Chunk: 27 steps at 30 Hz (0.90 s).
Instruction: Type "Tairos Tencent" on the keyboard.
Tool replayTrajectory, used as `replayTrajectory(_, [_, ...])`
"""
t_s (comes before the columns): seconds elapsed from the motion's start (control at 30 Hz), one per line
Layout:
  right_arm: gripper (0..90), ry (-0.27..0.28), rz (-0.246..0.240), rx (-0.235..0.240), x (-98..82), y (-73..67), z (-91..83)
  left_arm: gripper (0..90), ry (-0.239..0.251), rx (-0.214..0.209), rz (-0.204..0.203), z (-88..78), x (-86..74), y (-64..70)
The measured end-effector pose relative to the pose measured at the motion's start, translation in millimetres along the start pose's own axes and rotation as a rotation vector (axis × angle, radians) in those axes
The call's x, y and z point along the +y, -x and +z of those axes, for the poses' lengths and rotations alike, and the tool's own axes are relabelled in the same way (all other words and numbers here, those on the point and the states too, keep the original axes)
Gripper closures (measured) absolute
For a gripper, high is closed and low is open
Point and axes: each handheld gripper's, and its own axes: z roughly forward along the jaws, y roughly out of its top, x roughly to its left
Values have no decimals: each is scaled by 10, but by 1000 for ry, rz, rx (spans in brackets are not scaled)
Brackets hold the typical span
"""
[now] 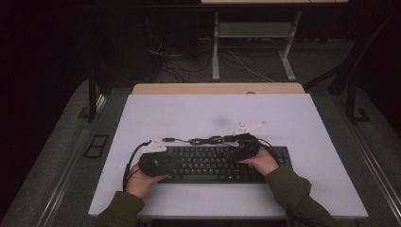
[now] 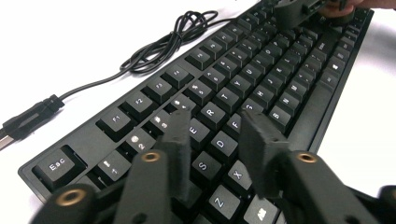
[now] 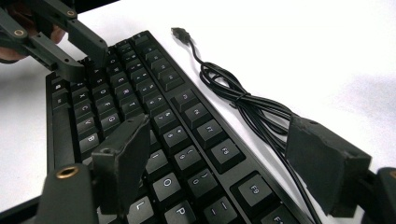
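A black keyboard (image 1: 208,163) lies on the white tabletop (image 1: 213,113) near the front edge. Its black cable (image 1: 203,140) is coiled behind it and ends in a USB plug (image 1: 168,139). My left gripper (image 2: 217,126) hovers over the keyboard's left end, above the E, D and F keys (image 2: 219,142). Its jaws stand a little apart with nothing between them. My right gripper (image 3: 224,147) is at the keyboard's right part with its jaws wide. One jaw is over the keys, the other beyond the back edge above the cable (image 3: 252,109). Each hand holds its gripper low over the keys.
The white tabletop has free room behind and on both sides of the keyboard. A wooden table edge (image 1: 217,88) shows behind the white surface. Beyond it are a desk frame (image 1: 253,42) and loose cables on the dark floor.
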Motion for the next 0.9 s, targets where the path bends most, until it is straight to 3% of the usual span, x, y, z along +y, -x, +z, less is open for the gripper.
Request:
replayTrajectory(0.13, [220, 4, -1, 3, 0, -11, -1, 497, 16, 6, -12, 8, 9, 12])
replayTrajectory(0.43, [219, 11, 3, 19, 1, -27, -39, 331, 40, -2, -22, 33, 19, 52])
replayTrajectory(0.7, [218, 11, 11, 10, -20, 16, -57, 344, 35, -40, 3, 67, 44, 144])
replayTrajectory(0.9, [218, 10, 12, 6, -20, 26, -61, 477, 30, -76, 33, 82, 53, 217])
